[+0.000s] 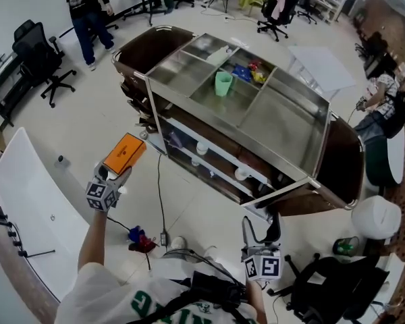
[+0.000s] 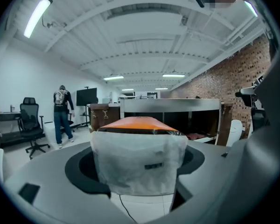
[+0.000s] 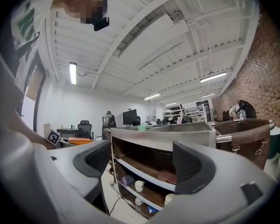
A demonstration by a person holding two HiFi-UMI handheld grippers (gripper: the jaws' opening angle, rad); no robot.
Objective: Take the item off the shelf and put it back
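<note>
An orange-topped box (image 1: 125,152) is out in front of the shelf cart's left end, and my left gripper (image 1: 113,175) is shut on its near end. In the left gripper view the box (image 2: 139,162) fills the gap between the jaws, with a pale wrapped end toward the camera. The steel-topped shelf cart (image 1: 293,123) has open top compartments holding a green cup (image 1: 223,83). Its lower shelves (image 3: 144,169) carry white cups (image 3: 139,185). My right gripper (image 1: 260,229) hovers low by the cart's near corner, open and empty, its dark pads (image 3: 95,158) wide apart.
A person (image 1: 86,11) stands at the back left near office chairs (image 1: 42,58). A white table (image 1: 34,208) lies at my left. A cable (image 1: 159,201) runs over the floor. A black bag (image 1: 331,285) and a white round seat (image 1: 376,216) sit at the right.
</note>
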